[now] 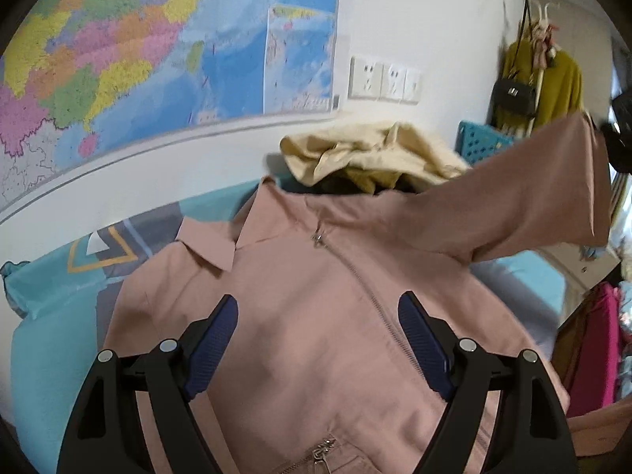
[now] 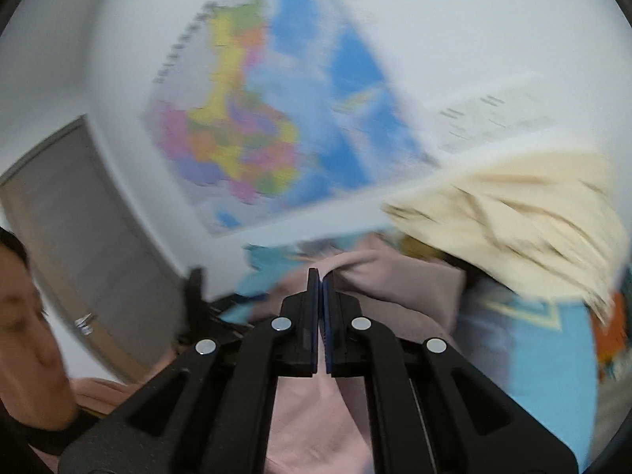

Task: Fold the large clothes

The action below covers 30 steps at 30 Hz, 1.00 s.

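A pink zip jacket (image 1: 316, 308) lies face up on a blue patterned bed sheet (image 1: 51, 316), collar toward the wall. My left gripper (image 1: 318, 312) is open and hovers over the jacket's chest, holding nothing. The jacket's right sleeve (image 1: 525, 201) is lifted and stretched up to the right. My right gripper (image 2: 320, 276) is shut on the pink sleeve fabric (image 2: 391, 276) and holds it raised; that view is motion-blurred.
A cream garment (image 1: 375, 150) is heaped on other clothes past the collar; it also shows in the right wrist view (image 2: 525, 213). A map (image 1: 158, 47) and wall sockets (image 1: 385, 79) are behind. Hanging clothes and a bag (image 1: 513, 94) are at right. The person's face (image 2: 23, 316) is at left.
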Available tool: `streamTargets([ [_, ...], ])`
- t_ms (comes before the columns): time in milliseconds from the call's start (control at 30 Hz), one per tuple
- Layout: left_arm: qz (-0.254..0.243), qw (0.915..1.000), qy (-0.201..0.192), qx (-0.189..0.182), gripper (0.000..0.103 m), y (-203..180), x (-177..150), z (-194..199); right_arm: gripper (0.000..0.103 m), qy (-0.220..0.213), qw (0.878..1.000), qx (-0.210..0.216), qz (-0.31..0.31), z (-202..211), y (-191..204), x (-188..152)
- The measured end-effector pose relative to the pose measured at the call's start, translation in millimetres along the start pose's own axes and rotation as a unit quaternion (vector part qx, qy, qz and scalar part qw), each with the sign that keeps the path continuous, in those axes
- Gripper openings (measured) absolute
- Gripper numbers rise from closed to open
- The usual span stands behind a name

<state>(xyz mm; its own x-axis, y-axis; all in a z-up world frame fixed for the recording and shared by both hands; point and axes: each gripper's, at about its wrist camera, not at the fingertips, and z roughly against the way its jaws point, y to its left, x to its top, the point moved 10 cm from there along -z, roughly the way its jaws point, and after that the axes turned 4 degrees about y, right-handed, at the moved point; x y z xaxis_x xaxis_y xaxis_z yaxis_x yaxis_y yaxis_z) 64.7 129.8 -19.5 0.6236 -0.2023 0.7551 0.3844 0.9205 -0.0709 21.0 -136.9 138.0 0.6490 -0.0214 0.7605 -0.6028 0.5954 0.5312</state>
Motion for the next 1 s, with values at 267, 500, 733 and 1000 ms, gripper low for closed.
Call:
streamTargets([
  [267,0.045,0.9982,-0.04,-0.001,0.082,30.3,-5.7,45.8,0.003,0.117,0.986,0.116,0.031,-164.6,66.4,12.4],
  [500,0.043,0.9989,-0.011,0.011,0.084,35.9,-33.5,43.9,0.039,0.24,0.966,0.087,-0.036,-289.9,31.3,-48.7],
  [733,0.016,0.9982,0.058,-0.004,0.086,15.7,-57.9,-9.7,0.057,0.181,0.983,0.01,-0.017,-243.5,-19.0,-45.3],
  [1000,-0.067,0.9836,0.167,0.004,0.092,-29.4,-80.5,-83.6,0.07,0.151,0.976,-0.132,-0.081,-193.3,-135.0,-89.7],
])
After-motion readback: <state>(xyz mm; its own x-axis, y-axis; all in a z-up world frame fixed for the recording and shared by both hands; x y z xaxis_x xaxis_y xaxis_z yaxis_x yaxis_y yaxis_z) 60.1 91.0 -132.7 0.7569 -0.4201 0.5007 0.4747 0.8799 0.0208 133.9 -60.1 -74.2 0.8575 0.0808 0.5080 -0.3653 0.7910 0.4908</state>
